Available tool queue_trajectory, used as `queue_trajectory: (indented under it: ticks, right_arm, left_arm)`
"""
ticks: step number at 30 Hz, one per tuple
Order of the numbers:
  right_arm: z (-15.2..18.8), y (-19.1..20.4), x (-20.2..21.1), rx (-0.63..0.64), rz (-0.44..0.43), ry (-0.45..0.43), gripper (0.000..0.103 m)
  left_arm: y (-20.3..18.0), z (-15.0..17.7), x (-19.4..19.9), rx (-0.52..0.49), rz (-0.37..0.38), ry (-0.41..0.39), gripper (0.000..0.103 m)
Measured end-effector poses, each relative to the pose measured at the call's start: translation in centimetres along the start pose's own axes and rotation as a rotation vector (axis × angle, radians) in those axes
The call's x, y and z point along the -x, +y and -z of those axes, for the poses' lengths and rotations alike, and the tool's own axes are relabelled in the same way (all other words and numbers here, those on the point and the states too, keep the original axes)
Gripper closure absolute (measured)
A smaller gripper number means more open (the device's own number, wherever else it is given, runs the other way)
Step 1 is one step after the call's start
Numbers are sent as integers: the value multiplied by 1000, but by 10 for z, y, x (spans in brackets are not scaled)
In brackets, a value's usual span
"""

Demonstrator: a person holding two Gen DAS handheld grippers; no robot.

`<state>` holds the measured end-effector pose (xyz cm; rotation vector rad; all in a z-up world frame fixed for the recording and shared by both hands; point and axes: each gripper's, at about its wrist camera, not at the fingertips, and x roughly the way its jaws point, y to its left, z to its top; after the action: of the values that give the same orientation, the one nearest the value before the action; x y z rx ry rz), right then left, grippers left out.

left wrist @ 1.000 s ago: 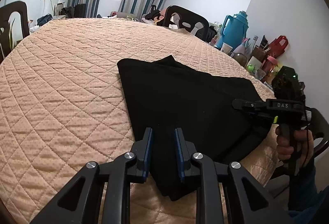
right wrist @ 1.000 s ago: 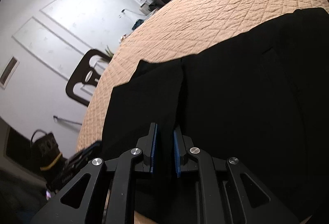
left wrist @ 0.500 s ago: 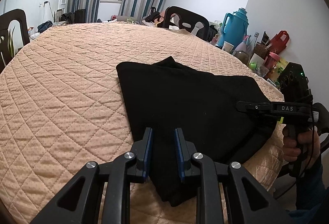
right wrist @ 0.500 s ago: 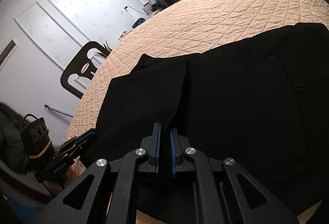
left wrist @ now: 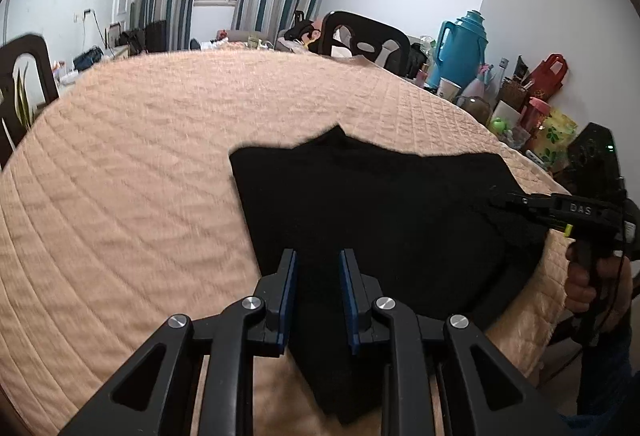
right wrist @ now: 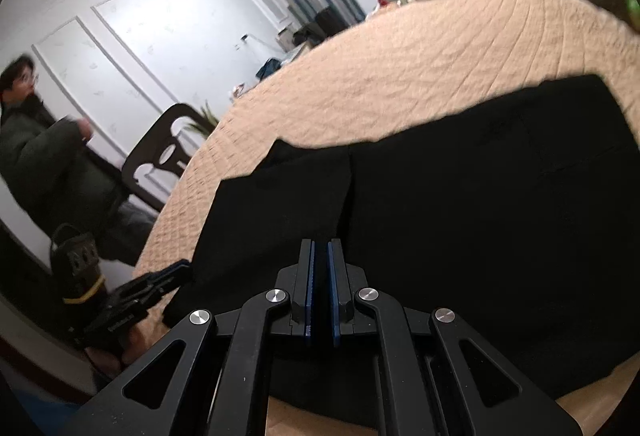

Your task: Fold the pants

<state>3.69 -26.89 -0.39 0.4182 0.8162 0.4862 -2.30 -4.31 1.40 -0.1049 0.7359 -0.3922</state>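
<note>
Black pants [left wrist: 372,212] lie folded on the quilted peach table cover [left wrist: 132,176], near its front right edge. My left gripper [left wrist: 318,256] is open, its blue pads either side of the near corner of the cloth, holding nothing. My right gripper [right wrist: 321,248] is nearly shut with a thin gap, over the pants [right wrist: 460,204] near the seam between the two legs; whether cloth is between the pads is not visible. The right gripper also shows in the left wrist view [left wrist: 504,201], at the pants' right edge.
Dark chairs stand at the table's far side [left wrist: 364,40] and left [left wrist: 20,76]. A teal thermos [left wrist: 460,52], cups and bottles crowd the right wall. A person in a dark coat [right wrist: 44,156] stands at the left in the right wrist view.
My right gripper's jaws have closed from a small gap to nearly shut and it pulled back a little. My left gripper stayed open and drew back slightly. The pants have not moved.
</note>
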Motion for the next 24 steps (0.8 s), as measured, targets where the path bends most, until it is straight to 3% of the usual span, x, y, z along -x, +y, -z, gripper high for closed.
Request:
queue_trajectory:
  ticks: [4,10,13,18,22,24]
  right_arm:
    - [-14,15,-11,33,-11,-20,95]
    - [-22,28,-44,89,27,41,95]
    - [-19,12,-56,52,99,84,95]
    - [-11,8,-30,50,94,32,95]
    - [4,8,-9,84,70,-9,90]
    - [16,2,-9,91,90,22,88]
  left_arm:
    - [4,-25,-15,-12,-29,-7,79]
    - [13,-43,-54,22,-54,90,79]
    - [13,-43,-62,16,-58,103,79]
    - [9,-36,-49,14,-36,93,79]
    - [3,-17,-27,9,28,59,79]
    - [1,-3,-25,12,41,73,79]
